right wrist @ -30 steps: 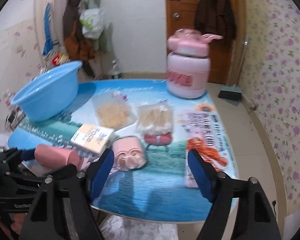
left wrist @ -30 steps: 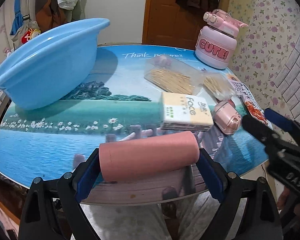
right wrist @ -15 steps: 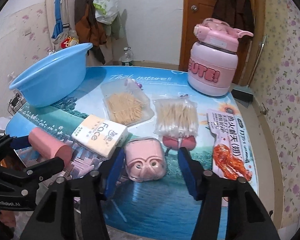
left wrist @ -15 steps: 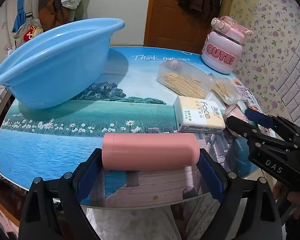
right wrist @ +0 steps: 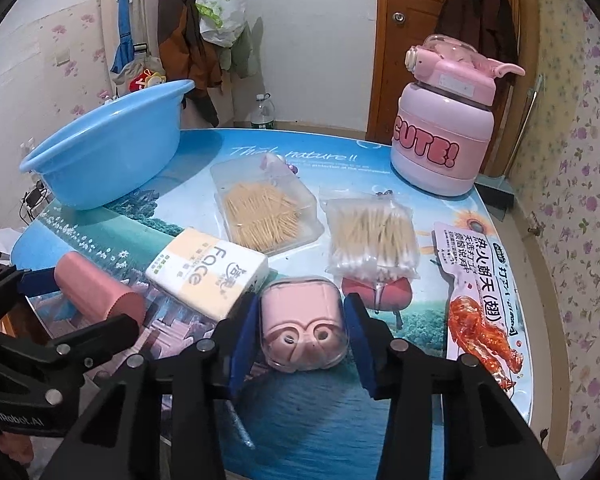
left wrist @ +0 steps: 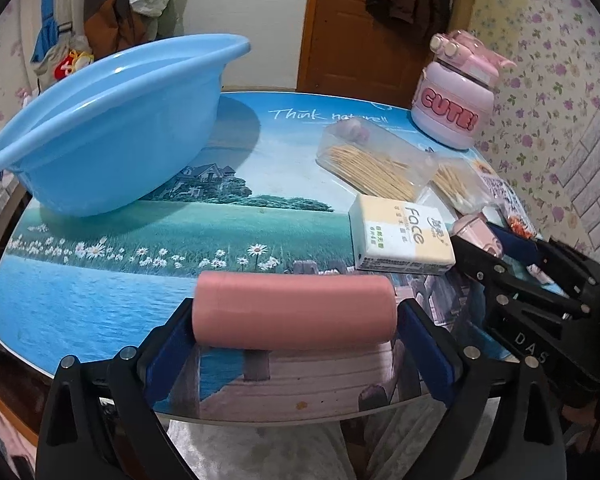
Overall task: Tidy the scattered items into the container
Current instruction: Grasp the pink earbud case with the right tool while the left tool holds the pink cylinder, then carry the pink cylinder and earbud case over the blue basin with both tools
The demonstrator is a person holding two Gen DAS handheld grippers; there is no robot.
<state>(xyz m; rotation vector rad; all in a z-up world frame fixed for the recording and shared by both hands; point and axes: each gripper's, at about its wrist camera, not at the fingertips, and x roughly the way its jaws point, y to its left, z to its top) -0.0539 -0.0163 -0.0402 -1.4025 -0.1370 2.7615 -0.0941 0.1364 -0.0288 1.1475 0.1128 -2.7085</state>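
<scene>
My left gripper (left wrist: 296,316) is shut on a pink roll (left wrist: 294,312), held crosswise above the table's near edge; the roll also shows in the right wrist view (right wrist: 96,286). The blue basin (left wrist: 108,128) stands at the far left. My right gripper (right wrist: 302,320) has its blue pads on both sides of a small pink case (right wrist: 302,322) that rests on the table; the pads look to touch its sides. A tissue pack (right wrist: 208,270), a toothpick box (right wrist: 264,208) and a cotton swab bag (right wrist: 370,236) lie scattered mid-table.
A pink "CUTE!" bottle (right wrist: 440,136) stands at the far right. A snack packet (right wrist: 476,284) lies along the right edge. Coats and bags hang on the wall behind; a wooden door (right wrist: 420,0) is beyond the table (left wrist: 100,280).
My right gripper has moved forward and narrowed around the pink case. My left gripper has lifted the pink roll a little and turned it level.
</scene>
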